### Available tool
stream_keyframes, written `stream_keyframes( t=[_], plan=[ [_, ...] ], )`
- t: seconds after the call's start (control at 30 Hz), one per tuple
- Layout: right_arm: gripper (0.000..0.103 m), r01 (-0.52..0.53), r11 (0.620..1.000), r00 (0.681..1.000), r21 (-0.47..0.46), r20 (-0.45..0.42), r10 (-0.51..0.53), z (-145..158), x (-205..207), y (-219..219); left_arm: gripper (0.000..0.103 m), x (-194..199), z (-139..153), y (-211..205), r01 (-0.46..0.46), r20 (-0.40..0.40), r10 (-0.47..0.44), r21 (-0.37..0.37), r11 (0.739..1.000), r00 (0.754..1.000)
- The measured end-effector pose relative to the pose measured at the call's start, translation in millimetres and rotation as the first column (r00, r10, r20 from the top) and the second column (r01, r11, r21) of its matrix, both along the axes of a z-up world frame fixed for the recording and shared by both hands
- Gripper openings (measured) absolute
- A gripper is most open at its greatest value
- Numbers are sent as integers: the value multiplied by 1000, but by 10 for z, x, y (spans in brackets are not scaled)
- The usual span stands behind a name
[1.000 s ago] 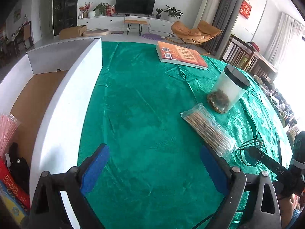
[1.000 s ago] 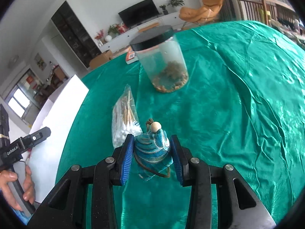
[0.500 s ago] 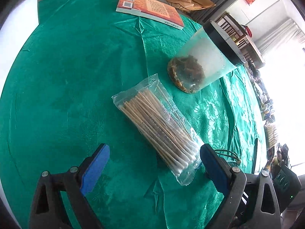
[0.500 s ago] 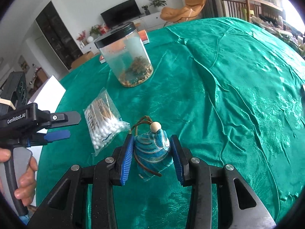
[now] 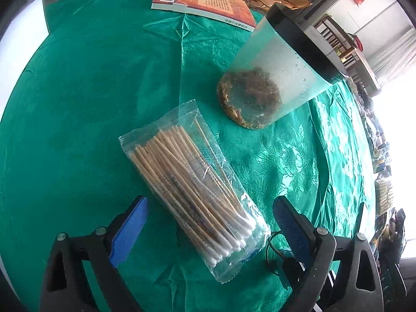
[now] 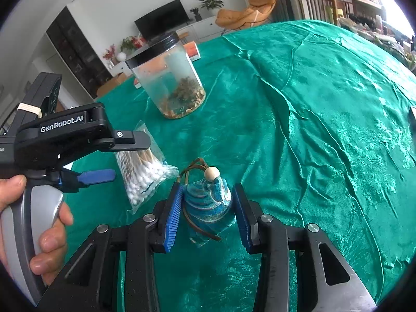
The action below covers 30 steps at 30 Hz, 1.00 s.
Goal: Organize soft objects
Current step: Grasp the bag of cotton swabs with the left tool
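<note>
A clear bag of cotton swabs (image 5: 192, 187) lies on the green tablecloth (image 5: 78, 104); it also shows in the right wrist view (image 6: 145, 171). My left gripper (image 5: 208, 228) is open and straddles the bag's near end, just above it. My right gripper (image 6: 206, 215) is shut on a small blue striped fabric pouch (image 6: 208, 202) with a wooden bead and a brown cord, held above the cloth to the right of the swab bag. The left gripper's body (image 6: 65, 135) and the hand holding it show in the right wrist view.
A clear plastic jar with a black lid (image 5: 275, 78) and brown dried matter stands just beyond the swab bag. An orange book (image 5: 205, 0) lies at the far edge. A white box wall (image 5: 18, 46) is at the left. Wrinkled cloth stretches to the right (image 6: 325, 130).
My left gripper has swung right from the white box and come down over the swab bag. My right gripper has kept hold of the pouch and shifted slightly.
</note>
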State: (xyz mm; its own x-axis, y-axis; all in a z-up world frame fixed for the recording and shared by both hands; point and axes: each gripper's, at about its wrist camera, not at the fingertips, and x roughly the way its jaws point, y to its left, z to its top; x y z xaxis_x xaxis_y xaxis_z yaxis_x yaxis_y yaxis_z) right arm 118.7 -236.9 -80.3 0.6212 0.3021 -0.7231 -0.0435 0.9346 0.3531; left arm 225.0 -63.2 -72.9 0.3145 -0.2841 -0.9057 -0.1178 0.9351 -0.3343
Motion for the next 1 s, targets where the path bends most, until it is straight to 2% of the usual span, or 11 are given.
stream_keyframes(
  t=[0.1, 0.17, 0.23, 0.33, 0.57, 0.67, 0.7, 0.73, 0.83, 0.93, 1.0],
  plan=[
    [41, -7, 1000, 1000, -8, 2, 7, 12, -6, 27, 95, 38, -76, -111, -18, -1, 18, 71, 997, 1000],
    [41, -12, 1000, 1000, -12, 4, 12, 17, -11, 41, 95, 34, -100, -236, 19, 20, -23, 164, 986, 1000],
    [41, -10, 1000, 1000, -7, 5, 10, 21, -19, 29, 95, -2, -114, -304, 49, 38, -58, 216, 975, 998],
    [41, 1, 1000, 1000, 3, 3, -1, 18, -26, -7, 89, -72, -97, -249, 45, 80, -63, 206, 978, 995],
    [41, 4, 1000, 1000, 0, 5, -4, 24, -28, -3, 80, -121, -69, -135, 47, 98, -68, 201, 978, 993],
    [41, 10, 1000, 1000, 2, 7, -10, 29, -35, -19, 65, -145, -60, -146, 53, 127, -80, 208, 977, 989],
    [41, 13, 1000, 1000, 2, 7, -13, 31, -39, -23, 54, -146, -57, -129, 61, 136, -90, 202, 977, 987],
    [41, 20, 1000, 1000, 0, 10, -20, 36, -44, -31, 48, -136, -49, -104, 70, 143, -98, 190, 979, 985],
    [41, 80, 997, 996, -10, 28, -79, 87, -60, -115, 38, -121, 17, 32, 61, 173, -88, 155, 986, 981],
    [41, 161, 986, 985, -31, 61, -159, 165, 46, -296, 35, -81, 121, 198, 25, 207, -53, 135, 990, 977],
    [41, 202, 979, 977, -12, 78, -200, 230, 239, -463, 35, -40, 185, 305, 1, 221, -29, 129, 992, 975]
  ],
)
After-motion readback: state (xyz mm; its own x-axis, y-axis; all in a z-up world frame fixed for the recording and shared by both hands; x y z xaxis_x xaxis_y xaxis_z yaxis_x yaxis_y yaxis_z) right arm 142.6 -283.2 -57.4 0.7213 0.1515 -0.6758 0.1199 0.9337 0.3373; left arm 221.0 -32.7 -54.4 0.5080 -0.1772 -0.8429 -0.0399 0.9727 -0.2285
